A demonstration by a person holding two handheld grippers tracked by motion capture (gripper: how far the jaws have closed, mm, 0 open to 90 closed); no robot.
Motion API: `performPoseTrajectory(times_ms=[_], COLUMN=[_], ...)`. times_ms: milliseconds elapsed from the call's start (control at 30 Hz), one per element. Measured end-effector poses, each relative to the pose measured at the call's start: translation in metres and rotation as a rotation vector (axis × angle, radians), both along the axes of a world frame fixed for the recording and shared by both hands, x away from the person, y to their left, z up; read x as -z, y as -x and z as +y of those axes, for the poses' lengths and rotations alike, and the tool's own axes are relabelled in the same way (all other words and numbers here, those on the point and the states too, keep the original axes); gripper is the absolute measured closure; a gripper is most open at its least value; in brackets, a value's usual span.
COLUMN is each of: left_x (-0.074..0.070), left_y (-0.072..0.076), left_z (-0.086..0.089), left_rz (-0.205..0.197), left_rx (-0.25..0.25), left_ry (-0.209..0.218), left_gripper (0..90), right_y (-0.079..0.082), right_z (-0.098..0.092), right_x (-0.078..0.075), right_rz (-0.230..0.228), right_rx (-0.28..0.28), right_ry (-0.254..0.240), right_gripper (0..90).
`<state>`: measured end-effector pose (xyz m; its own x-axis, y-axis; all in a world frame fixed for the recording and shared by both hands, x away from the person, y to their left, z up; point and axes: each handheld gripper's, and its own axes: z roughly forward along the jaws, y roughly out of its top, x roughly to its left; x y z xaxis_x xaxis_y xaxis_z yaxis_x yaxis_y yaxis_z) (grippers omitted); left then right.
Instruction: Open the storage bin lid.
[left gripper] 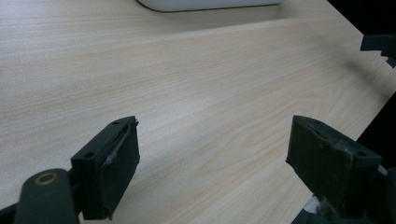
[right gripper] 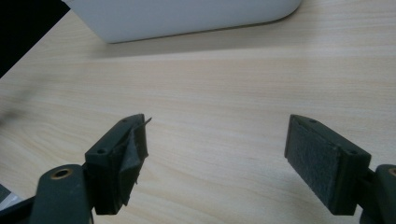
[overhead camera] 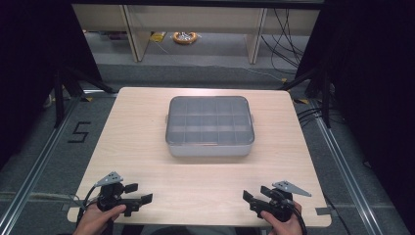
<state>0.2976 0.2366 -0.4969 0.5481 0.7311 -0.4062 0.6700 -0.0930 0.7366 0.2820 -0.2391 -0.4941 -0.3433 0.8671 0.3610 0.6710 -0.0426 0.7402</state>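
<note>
Grey translucent lidded plastic compartment box (overhead camera: 210,126) at the middle of the pale wooden table (overhead camera: 147,147), well apart from the black two-jaw left gripper (overhead camera: 138,193) and right gripper (overhead camera: 248,199), each hand-held near the near edge, jaws spread wide on nothing.

A pale wood-grain tabletop (overhead camera: 147,147) stands on grey floor (overhead camera: 205,73). At twelve o'clock stands a beige shelf unit (overhead camera: 195,22); black curtains (overhead camera: 372,73) hang at three and nine.
</note>
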Motion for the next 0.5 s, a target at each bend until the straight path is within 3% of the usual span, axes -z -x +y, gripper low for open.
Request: performPoseTrajectory(times_ms=[300, 333, 367, 433, 467, 500], left_x=[-0.0007, -0.0008, -0.0011, -0.0006, -0.0003, -0.0004], left_y=[-0.0016, -0.0020, -0.0024, -0.0034, -0.0039, -0.0045], left_z=[0.0010, 0.0014, 0.0017, 0.0017, 0.0017, 0.0012], left_rz=[0.002, 0.004, 0.006, 0.006, 0.008, 0.012], left_rx=[-0.009, -0.009, -0.010, -0.010, -0.010, -0.014], left_ry=[0.006, 0.006, 0.003, 0.006, 0.008, 0.009], left_gripper=[16.3, 16.3, 16.3, 16.3, 16.3, 16.3], right_y=[-0.0016, -0.0011, -0.0004, -0.0008, -0.0013, -0.0042], right_z=[-0.0064, -0.0073, -0.0039, -0.0044, -0.0045, -0.0072], right_x=[-0.0010, -0.0026, -0.0036, -0.0041, -0.0042, -0.0030], right_rz=[-0.016, -0.011, 0.009, 0.008, 0.005, -0.027], right_rx=[0.030, 0.033, 0.060, 0.055, 0.051, 0.036], right_ry=[-0.015, -0.008, -0.041, -0.036, -0.035, -0.015], right_gripper=[22.5, 22.6, 22.6, 22.6, 22.6, 22.7])
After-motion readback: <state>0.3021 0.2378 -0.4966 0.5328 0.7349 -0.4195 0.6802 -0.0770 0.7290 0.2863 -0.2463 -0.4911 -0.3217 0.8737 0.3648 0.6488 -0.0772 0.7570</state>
